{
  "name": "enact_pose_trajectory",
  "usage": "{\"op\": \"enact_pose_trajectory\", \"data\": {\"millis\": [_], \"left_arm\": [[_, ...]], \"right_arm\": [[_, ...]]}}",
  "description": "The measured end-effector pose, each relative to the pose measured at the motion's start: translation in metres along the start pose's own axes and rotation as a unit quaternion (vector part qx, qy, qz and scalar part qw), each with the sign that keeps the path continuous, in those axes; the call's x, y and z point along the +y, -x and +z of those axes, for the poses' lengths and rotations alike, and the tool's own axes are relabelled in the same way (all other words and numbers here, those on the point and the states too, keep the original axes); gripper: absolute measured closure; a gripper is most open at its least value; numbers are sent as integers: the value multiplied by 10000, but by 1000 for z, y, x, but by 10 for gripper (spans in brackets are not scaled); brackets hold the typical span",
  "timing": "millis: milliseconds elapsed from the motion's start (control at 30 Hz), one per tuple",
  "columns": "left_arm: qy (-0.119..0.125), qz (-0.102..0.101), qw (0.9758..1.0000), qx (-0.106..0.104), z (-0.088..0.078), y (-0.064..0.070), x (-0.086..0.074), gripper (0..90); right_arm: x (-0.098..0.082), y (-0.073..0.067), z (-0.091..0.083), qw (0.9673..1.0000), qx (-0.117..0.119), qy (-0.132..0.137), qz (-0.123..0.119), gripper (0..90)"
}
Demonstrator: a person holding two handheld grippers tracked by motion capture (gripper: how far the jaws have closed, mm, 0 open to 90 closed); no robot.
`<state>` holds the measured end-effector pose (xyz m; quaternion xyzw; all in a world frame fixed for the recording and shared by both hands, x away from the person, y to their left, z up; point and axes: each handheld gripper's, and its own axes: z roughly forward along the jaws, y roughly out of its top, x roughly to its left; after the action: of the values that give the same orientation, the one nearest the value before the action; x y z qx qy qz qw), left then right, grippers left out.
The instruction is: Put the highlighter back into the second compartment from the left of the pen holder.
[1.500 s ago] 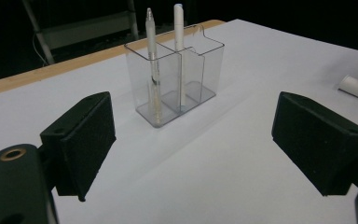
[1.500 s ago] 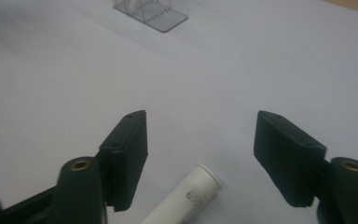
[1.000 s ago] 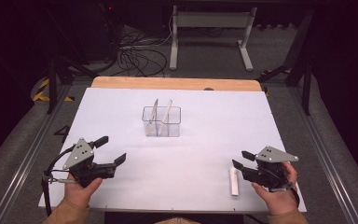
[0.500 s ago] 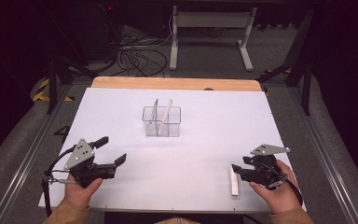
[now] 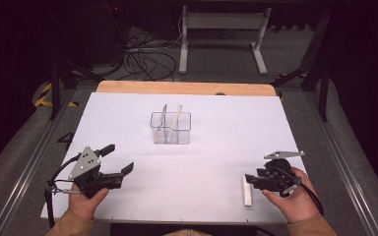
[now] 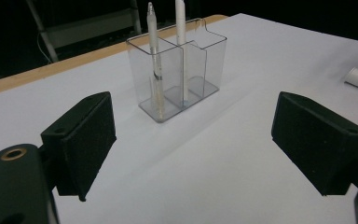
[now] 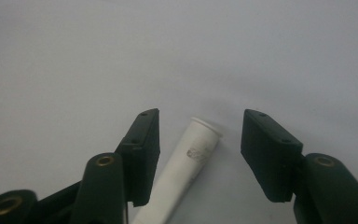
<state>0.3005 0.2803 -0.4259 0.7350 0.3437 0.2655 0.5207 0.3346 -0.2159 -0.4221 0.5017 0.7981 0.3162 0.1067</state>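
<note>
A dim workshop surrounds a table (image 5: pixel 128 113) covered in plain white sheeting, with a strip of bare wood along its far edge and dark floor, cables and a metal stand beyond.

Nearest, at the bottom of the high view, two hands each hold a black two-jaw gripper. The left gripper (image 5: pixel 118 160) rests low at the near left corner, jaws spread wide with nothing between them. The right gripper (image 5: pixel 250 179) sits at the near right, pointing down at a white pen (image 5: pixel 247 191) that lies flat on the sheet close to the near edge. In the right gripper view the pen (image 7: pixel 182 172) lies between the two jaws, which have just been closing around it; they stand partly open, a gap shows on each side of the barrel, and the pads do not press on it yet.

The pen looks light, stiff and smooth, a slim plastic cylinder likely to roll or slip if pinched off-centre. A hold across the barrel near its middle, with the pads square to its length, seems the safest place.

Farther off, at the middle of the table, stands a clear plastic organiser (image 5: pixel 170 129) with divided compartments, holding two similar white pens (image 6: pixel 153 51) upright and leaning slightly.
</note>
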Motion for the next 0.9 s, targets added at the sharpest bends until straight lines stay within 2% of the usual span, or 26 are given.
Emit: {"op": "enact_pose_trajectory", "data": {"millis": [167, 333, 667, 900], "left_arm": [[-14, 19, 10000, 15, 0, 0, 0, 144], [-21, 23, 10000, 11, 0, 0, 0, 144], [-22, 29, 10000, 17, 0, 0, 0, 144], [-31, 38, 10000, 32, 0, 0, 0, 144]], "right_arm": [[2, 2, 1, 9995, -33, -105, 285, 522], [3, 1, 3, 9969, -56, -349, 710, 519], [4, 1, 12, 9936, -61, -705, 882, 508], [2, 2, 20, 9917, -147, -776, 1014, 551]]}}
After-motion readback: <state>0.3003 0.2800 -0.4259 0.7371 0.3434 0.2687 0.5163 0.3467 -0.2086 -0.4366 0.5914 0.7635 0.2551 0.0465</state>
